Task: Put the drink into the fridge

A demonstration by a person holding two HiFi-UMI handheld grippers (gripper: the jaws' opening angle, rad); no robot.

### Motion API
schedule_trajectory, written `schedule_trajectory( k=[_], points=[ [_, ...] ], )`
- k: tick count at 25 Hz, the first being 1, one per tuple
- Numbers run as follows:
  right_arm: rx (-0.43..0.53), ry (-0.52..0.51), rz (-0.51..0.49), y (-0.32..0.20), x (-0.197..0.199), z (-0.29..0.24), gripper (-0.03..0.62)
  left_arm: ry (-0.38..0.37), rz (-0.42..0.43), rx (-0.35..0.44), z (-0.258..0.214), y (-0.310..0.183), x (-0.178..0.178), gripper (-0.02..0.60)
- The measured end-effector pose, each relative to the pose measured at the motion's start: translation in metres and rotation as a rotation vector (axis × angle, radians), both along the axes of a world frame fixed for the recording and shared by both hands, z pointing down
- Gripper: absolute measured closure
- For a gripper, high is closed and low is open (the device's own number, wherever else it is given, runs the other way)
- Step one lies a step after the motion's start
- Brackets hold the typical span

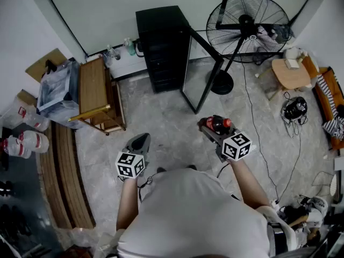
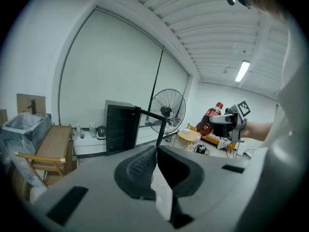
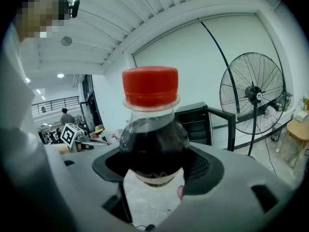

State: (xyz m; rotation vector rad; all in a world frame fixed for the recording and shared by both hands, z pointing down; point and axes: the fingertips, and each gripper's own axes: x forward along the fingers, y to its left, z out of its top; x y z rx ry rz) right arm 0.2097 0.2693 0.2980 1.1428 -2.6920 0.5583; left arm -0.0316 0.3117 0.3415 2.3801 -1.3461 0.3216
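Note:
The drink is a cola bottle (image 1: pixel 217 123) with a red cap and dark liquid. My right gripper (image 1: pixel 212 127) is shut on it, and the right gripper view shows the bottle (image 3: pixel 152 139) upright between the pads of that gripper (image 3: pixel 157 164). The black fridge (image 1: pixel 161 47) stands ahead against the far wall, with its glass door (image 1: pixel 201 74) swung open to the right. Fridge (image 3: pixel 195 122) and door (image 3: pixel 226 124) sit beyond the bottle. My left gripper (image 1: pixel 141 140) is shut and holds nothing; its tips (image 2: pixel 155 151) meet, the fridge (image 2: pixel 118 127) ahead and the bottle (image 2: pixel 211 117) at right.
A big floor fan (image 1: pixel 247 23) stands right of the fridge, its cable trailing over the floor. A wooden bench (image 1: pixel 97 95) and a plastic-wrapped box (image 1: pixel 56 87) are at the left. A small round table (image 1: pixel 290 71) and an orange sofa (image 1: pixel 328 101) stand at the right.

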Motion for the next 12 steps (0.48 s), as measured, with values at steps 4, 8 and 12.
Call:
schedule_trajectory(
  k=[4,8,12],
  points=[
    [0.002,-0.004,-0.001,0.000,-0.004,-0.001,0.289,0.002,0.001,0.005,0.001,-0.001,-0.003,0.571],
    [0.004,-0.011,0.002,0.002,-0.015,-0.002,0.289,0.003,-0.001,0.000,0.006,0.001,-0.013,0.571],
    [0.001,-0.023,0.010,0.007,-0.027,-0.003,0.289,0.007,-0.005,-0.009,0.010,0.009,-0.027,0.571]
  ],
)
